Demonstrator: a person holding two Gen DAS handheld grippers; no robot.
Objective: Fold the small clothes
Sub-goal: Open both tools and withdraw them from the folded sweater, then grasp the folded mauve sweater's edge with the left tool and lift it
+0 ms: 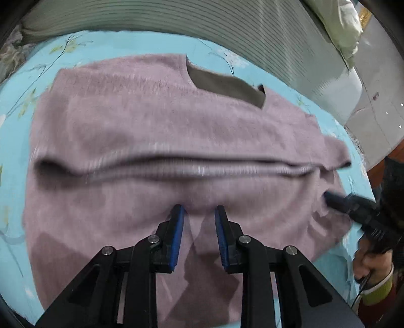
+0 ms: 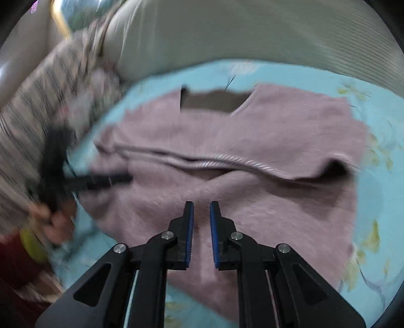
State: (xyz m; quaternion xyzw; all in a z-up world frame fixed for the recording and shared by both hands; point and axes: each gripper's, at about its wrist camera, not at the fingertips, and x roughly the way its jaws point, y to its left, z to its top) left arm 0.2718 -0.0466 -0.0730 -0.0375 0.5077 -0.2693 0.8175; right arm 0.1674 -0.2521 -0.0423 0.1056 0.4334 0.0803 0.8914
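A fuzzy mauve sweater lies spread on a light blue floral sheet, its ribbed hem folded up across the middle and a dark brown neck opening at the far side. My left gripper is open, empty, just above the sweater's near part. My right gripper shows in the left wrist view at the sweater's right edge. In the right wrist view the sweater fills the middle; my right gripper is open over it, and my left gripper reaches in at the left edge.
A grey-green ribbed cushion runs along the far side of the sheet. A white pillow lies at the far right. A striped blanket lies left of the sheet. The sheet's edge and floor lie to the right.
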